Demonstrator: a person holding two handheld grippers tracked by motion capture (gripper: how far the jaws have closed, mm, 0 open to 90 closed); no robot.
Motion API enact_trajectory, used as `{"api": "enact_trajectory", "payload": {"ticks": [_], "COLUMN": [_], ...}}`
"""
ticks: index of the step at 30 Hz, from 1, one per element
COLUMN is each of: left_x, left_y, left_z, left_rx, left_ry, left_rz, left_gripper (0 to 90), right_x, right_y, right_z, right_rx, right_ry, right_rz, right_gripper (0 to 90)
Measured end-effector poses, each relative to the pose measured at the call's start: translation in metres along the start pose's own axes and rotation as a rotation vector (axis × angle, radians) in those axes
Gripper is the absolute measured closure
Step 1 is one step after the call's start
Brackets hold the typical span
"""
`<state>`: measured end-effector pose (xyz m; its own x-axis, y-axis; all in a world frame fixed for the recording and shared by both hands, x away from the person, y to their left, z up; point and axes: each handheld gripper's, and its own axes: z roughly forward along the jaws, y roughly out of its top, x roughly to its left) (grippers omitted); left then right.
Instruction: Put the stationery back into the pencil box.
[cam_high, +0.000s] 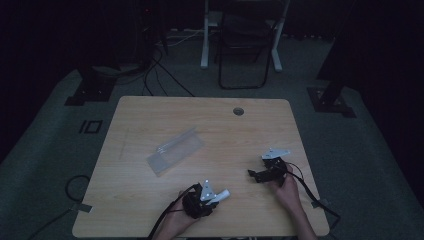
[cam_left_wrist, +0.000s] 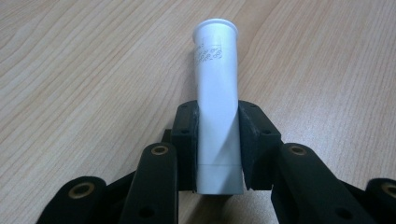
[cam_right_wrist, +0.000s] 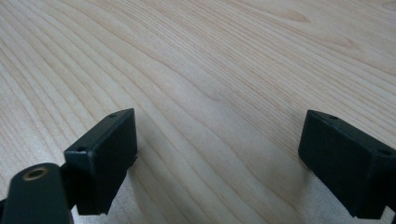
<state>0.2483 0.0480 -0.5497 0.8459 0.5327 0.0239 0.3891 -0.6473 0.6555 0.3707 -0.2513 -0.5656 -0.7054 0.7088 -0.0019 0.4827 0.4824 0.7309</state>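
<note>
Left gripper (cam_left_wrist: 218, 154): nearest the camera, its jaws pinch a white tube (cam_left_wrist: 216, 93) by the flat crimped end, pads squeezing both sides; gripping the flattened part likely keeps the round body from slipping.
White tube: it sticks straight out ahead of the left gripper, open rimmed end farthest away, small grey print near that rim, held just above the tabletop (cam_left_wrist: 84, 70); in the high view the tube (cam_high: 222, 194) points toward the person's right.
Right gripper (cam_right_wrist: 219, 154): jaws spread wide with nothing between them, bare wood beneath; in the high view it (cam_high: 260, 175) sits well to the right of the left gripper (cam_high: 212, 197), probably held ready to take the tube's free end.
Clear packet (cam_high: 175, 151): lies flat beyond the left gripper, well apart from both, untouched; its contents are too faint to tell.
Hands: each wraps a gripper from the near edge.
</note>
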Motion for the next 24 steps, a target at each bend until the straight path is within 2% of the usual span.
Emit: {"api": "enact_trajectory", "payload": {"ticks": [16, 24], "left_x": [-0.0001, -0.0021], "left_y": [-0.0006, 0.0005], "left_z": [0.0005, -0.0007], "left_rx": [-0.012, -0.014], "left_ry": [0.005, 0.010], "left_rz": [0.006, 0.023], "left_gripper": [71.0, 71.1], "right_x": [0.0000, 0.0000], "right_y": [0.0000, 0.0000], "right_z": [0.0000, 0.0000], "right_rx": [0.000, 0.000], "right_ry": [0.000, 0.000], "right_rz": [0.000, 0.000], "right_gripper": [11.5, 11.5]}}
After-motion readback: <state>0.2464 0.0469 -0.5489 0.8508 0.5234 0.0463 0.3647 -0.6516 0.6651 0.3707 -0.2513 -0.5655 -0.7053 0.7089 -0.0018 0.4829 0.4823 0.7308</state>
